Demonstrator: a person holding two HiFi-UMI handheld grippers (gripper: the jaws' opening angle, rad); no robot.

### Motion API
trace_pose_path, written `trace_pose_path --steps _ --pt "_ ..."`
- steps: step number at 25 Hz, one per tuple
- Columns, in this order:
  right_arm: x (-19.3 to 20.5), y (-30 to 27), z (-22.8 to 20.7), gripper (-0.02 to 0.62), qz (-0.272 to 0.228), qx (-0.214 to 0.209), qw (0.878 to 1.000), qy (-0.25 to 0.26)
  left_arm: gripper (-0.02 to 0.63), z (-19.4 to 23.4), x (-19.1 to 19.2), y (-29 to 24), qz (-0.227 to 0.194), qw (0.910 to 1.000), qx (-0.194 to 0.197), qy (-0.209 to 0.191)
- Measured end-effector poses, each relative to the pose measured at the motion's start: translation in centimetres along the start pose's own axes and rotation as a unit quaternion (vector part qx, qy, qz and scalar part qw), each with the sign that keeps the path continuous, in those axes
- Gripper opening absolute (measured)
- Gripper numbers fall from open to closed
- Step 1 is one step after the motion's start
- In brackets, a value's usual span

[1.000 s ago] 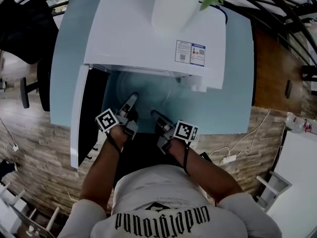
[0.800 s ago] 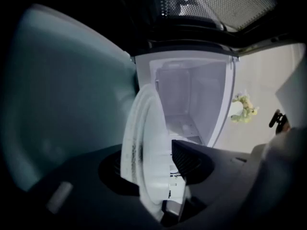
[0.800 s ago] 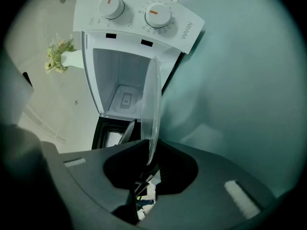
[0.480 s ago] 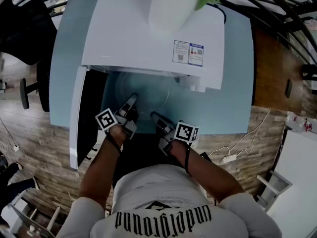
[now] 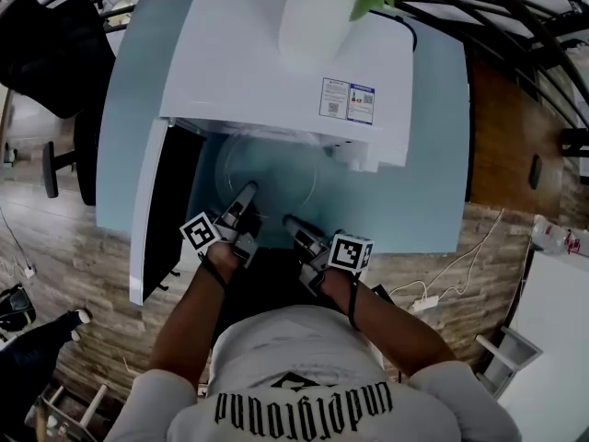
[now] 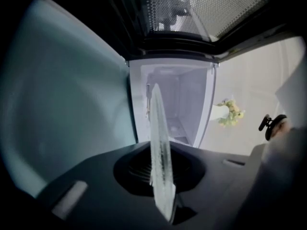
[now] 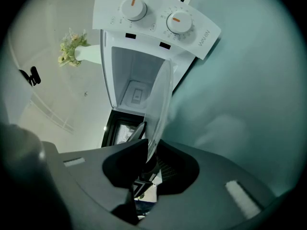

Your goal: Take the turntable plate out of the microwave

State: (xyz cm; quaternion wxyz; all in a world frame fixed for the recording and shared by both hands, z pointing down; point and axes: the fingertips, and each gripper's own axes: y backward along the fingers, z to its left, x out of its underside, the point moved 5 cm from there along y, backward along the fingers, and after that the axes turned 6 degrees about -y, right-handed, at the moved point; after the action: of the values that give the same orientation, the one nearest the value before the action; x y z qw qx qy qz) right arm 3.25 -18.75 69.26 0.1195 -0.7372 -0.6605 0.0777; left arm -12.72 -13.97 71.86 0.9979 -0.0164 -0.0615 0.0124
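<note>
The clear glass turntable plate [image 5: 271, 166] lies at the mouth of the white microwave [image 5: 276, 63], whose door [image 5: 152, 210] stands swung out to the left. My left gripper [image 5: 247, 194] has the plate's near left rim between its jaws, which are closing. In the left gripper view the plate [image 6: 158, 138] runs edge-on into the left gripper [image 6: 160, 176]. My right gripper [image 5: 289, 222] holds the near right rim, its jaws opening slightly. In the right gripper view the plate [image 7: 160, 104] sits pinched in the right gripper [image 7: 151, 157].
The microwave stands on a pale blue table [image 5: 433, 182]. A white vase with a plant [image 5: 317, 12] rests on top of the oven. A dark chair [image 5: 51, 53] stands at the back left. The control knobs [image 7: 153, 13] show in the right gripper view.
The left gripper's jaws have come together on the plate's rim and that hand has risen a little. The right gripper has stayed on its side of the rim.
</note>
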Motion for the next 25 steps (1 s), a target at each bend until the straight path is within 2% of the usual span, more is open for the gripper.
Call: trace_pose_path --steps 8,20,25 --pt "0.8 2.3 1.2 0.058 0.014 -0.010 1.000 0.018 0.078 -2.5 1.6 1.2 -0.015 0.9998 0.008 -0.004" --pt "1.8 6.2 6.7 0.058 0.039 -0.044 0.997 0.049 0.077 -9.1 3.6 3.3 -0.040 0.9987 0.030 -0.011" --pt "2.4 7.6 8.7 0.058 0.038 -0.054 0.996 0.061 0.077 -11.9 4.0 4.1 -0.037 0.9984 0.034 -0.026"
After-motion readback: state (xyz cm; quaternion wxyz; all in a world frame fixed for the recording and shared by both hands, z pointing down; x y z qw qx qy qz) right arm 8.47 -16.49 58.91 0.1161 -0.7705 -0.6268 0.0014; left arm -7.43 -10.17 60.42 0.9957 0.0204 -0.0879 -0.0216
